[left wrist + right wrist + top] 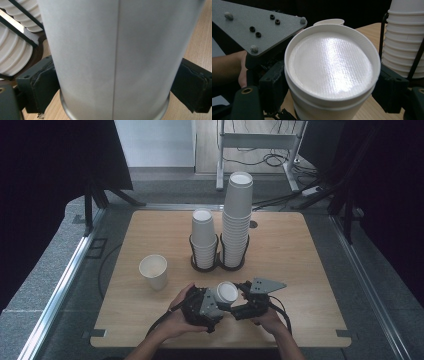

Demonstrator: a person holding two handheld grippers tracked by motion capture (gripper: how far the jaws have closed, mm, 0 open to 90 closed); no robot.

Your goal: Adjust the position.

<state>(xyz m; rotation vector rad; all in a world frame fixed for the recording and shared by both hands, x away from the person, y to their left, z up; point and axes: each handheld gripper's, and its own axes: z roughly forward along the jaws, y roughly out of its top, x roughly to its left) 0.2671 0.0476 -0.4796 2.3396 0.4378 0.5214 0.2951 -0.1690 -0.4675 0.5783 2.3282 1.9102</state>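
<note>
**Desk:** What is closest to you?

**Operator:** The white paper cup (332,65). In the right gripper view I look straight at its recessed base, and a second lip just under the top edge makes me think of two cups nested, though I cannot tell for certain. In the left gripper view its side wall and seam run up the frame, with the rolled mouth rim at the bottom.

**Desk:** Where does it sit?

**Operator:** Between my two hands, near the front edge of the wooden table (300,270), with its base tipped up toward the high camera.

**Desk:** And the fingers?

**Operator:** The right gripper (245,302) has its black pads clamped on either side of the cup just below the base. The left gripper (212,302) has a pad against each side of the wall near the mouth, so it grips the cup too. My hands hold both tools from behind.

**Desk:** Anything else on the table?

**Operator:** A single paper cup (153,271) stands upright and mouth up, well apart to the left. Behind my hands, a black wire holder (218,265) has two rings, a short stack of cups (204,237) in the left ring and a tall stack of cups (237,220) in the right, both upside down and just beside each other.
</note>
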